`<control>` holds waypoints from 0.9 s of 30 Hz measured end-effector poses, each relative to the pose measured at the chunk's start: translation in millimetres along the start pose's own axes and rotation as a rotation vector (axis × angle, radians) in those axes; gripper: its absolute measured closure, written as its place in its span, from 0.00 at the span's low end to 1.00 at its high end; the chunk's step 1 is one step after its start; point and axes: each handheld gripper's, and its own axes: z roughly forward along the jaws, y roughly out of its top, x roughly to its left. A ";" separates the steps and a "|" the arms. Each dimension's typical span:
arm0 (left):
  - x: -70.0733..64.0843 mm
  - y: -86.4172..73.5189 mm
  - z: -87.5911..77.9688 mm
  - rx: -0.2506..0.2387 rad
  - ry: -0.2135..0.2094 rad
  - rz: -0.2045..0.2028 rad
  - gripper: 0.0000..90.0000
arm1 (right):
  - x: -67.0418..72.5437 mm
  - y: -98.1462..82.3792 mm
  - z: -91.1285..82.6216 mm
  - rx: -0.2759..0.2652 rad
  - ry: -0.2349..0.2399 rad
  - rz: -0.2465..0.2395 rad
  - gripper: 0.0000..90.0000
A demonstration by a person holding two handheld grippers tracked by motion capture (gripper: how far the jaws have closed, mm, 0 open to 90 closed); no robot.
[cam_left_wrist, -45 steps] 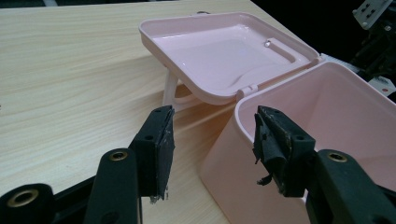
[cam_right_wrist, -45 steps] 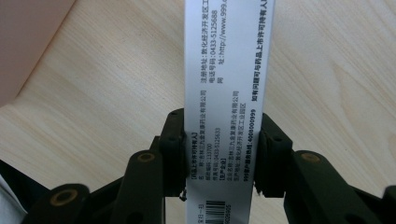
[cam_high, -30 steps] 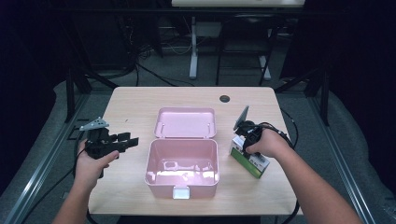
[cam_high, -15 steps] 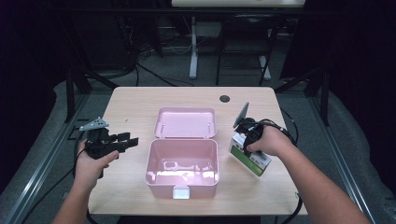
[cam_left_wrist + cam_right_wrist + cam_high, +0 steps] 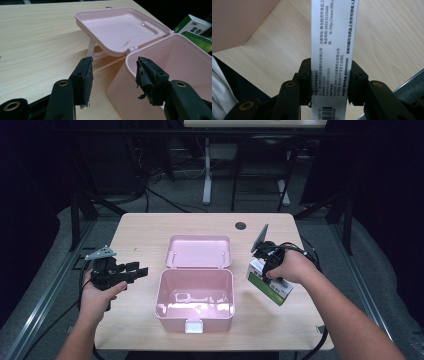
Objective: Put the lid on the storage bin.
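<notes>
Medicine box (image 5: 270, 282), white and green, sits clamped between the jaws of the right gripper (image 5: 267, 262), tilted just right of the open pink storage box (image 5: 195, 300). Beside that box's left wall, the left gripper (image 5: 113, 75) holds nothing, jaws spread apart.

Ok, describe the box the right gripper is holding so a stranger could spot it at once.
Start at the wooden table and find the open pink case in its middle. Just right of the case, the right gripper clamps a small carton tilted above the tabletop. It is the one white and green thing there, with printed text on its narrow side.
</notes>
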 end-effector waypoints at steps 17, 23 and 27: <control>0.2 -0.6 1.4 0.004 -0.001 -0.002 0.52 | 2.8 3.8 -21.8 0.000 -0.001 -0.004 0.68; 0.5 -0.8 1.4 0.004 -0.001 -0.002 0.52 | 5.9 6.0 -32.2 -0.008 -0.006 -0.028 0.68; 0.3 -0.8 1.6 0.004 -0.001 -0.002 0.52 | 8.2 7.6 -39.8 -0.010 -0.006 -0.045 0.68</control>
